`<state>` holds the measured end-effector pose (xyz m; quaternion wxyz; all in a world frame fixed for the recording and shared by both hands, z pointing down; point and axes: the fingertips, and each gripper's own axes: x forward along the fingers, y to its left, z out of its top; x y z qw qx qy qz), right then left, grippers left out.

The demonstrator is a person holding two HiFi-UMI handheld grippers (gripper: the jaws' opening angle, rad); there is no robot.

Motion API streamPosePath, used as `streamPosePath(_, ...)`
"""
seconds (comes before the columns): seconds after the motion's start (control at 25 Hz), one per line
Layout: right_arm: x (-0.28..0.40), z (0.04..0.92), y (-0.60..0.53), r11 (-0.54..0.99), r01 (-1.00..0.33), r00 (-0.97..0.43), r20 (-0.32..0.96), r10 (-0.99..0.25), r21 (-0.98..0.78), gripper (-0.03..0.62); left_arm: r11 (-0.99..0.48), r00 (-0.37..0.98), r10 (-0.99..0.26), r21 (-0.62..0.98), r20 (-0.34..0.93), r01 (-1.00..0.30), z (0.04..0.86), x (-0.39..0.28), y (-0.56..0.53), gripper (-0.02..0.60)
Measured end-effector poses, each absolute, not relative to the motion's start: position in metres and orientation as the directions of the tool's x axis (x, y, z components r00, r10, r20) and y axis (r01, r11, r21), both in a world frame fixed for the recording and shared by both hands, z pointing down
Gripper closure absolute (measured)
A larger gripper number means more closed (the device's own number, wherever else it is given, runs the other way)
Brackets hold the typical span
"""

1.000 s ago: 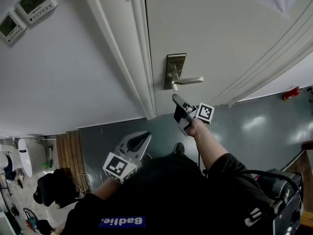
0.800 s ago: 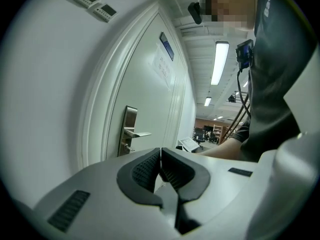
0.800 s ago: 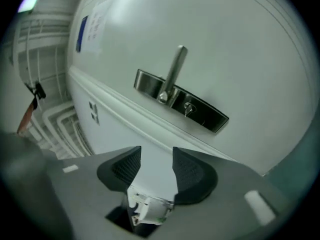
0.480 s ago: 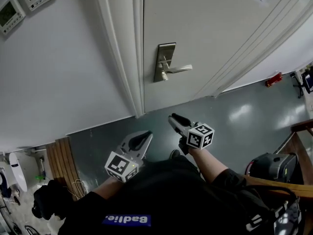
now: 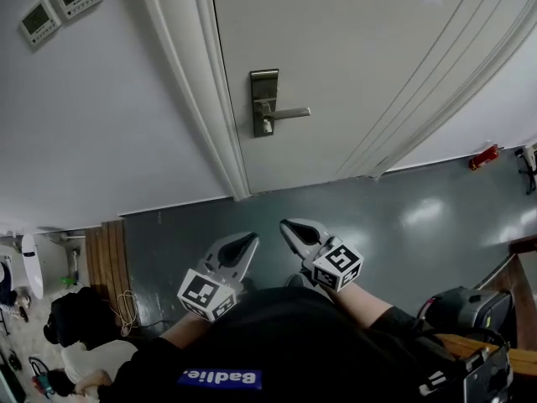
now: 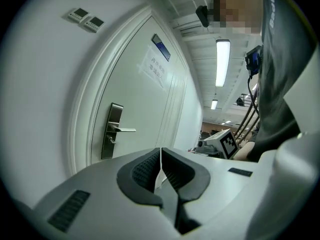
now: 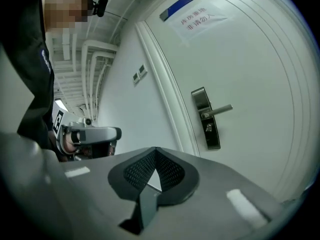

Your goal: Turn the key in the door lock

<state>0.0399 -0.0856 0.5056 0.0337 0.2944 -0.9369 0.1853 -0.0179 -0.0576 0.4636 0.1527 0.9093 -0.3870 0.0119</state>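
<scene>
The steel lock plate (image 5: 263, 101) with its lever handle (image 5: 288, 113) is on the white door (image 5: 352, 49); a small key (image 5: 266, 127) sticks out under the lever. Both grippers hang low near my body, well back from the door. My left gripper (image 5: 247, 241) is shut and holds nothing; in its own view the lock plate (image 6: 113, 130) lies far ahead on the left. My right gripper (image 5: 289, 226) is also shut and holds nothing. Its view shows the lock plate (image 7: 206, 118) and key (image 7: 209, 128) at a distance on the right.
Two wall control panels (image 5: 59, 7) hang left of the door frame (image 5: 214, 99). A red doorstop (image 5: 481, 158) lies on the grey floor (image 5: 419, 208) at the right. A paper notice (image 7: 192, 16) is on the door. Wooden boards (image 5: 105, 259) and bags lie at the lower left.
My right gripper has pulled back from the lock, rolled over and closed. The view has backed away from the door, and both grippers now sit side by side near my body.
</scene>
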Motion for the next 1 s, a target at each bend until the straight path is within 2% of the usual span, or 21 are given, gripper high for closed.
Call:
streamPosePath(0.24, 0.051, 0.469, -0.035, 0.813, -0.52, -0.853, 0.102, -0.512, -0.264, 0.592, -0.686, 0.717, -0.683, 0.214, 0.139, -0.695, 0.442, 0.006, -0.023, 0.568)
streamPosePath(1.0, 0.04, 0.462, 0.009, 0.83, -0.517, -0.856, 0.127, -0.501, -0.211, 0.592, -0.713, 0.734, -0.67, 0.18, 0.11, -0.677, 0.433, 0.007, 0.019, 0.568)
